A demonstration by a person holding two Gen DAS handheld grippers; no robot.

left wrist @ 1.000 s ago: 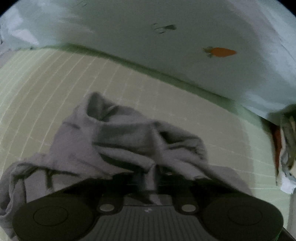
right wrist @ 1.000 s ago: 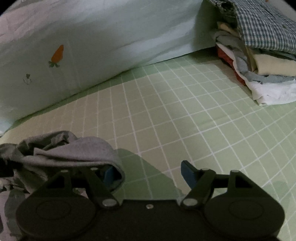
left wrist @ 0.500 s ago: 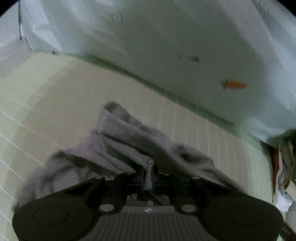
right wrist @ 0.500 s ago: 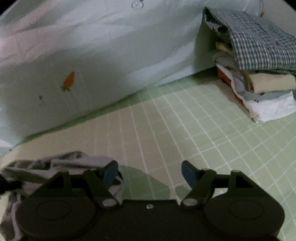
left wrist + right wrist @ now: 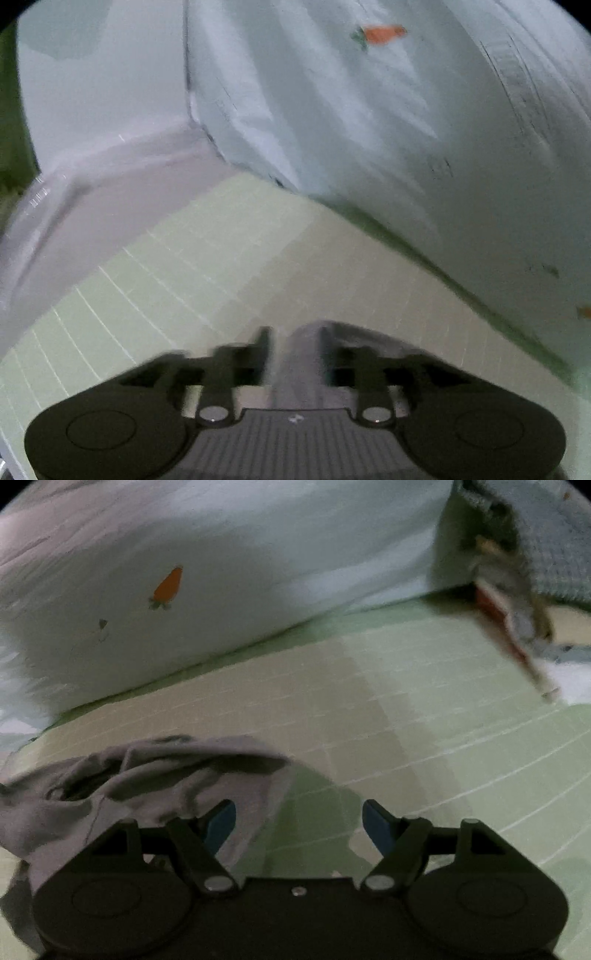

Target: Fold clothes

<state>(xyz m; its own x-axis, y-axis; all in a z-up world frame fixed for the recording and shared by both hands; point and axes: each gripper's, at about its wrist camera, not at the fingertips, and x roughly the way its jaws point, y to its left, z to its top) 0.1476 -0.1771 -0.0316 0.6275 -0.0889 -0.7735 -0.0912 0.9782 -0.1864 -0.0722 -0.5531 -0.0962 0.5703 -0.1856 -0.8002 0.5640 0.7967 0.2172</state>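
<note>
here, your left gripper [image 5: 293, 347] has its jaws drawn in on a strip of the grey garment [image 5: 155, 775], pinching it between them; the cloth runs back out of the left wrist view, and that view is blurred. your right gripper [image 5: 298, 819] has its jaws spread wide with nothing between them, the near jaw lying just beside the garment's loose hem. the garment sits bunched on the green checked sheet [image 5: 424, 738] of the bed, in front of the pale pillow [image 5: 258, 572] and well apart from the stack of folded clothes [image 5: 535, 590] at the far right.

judged step: opening the crumpled piece out flat before any fold. to do it well, keep the left pinch firm, bring the right jaws onto a matching edge or corner, not a mid-fold bulge, and take a single layer only. then draw the two grippers apart evenly so the cloth tensions without twisting.

count: one grey garment in work; one stack of folded clothes, its pieces too smeared to number; one pillow, with one carrot print [image 5: 168, 585] clear in the right view; two grippers.
</note>
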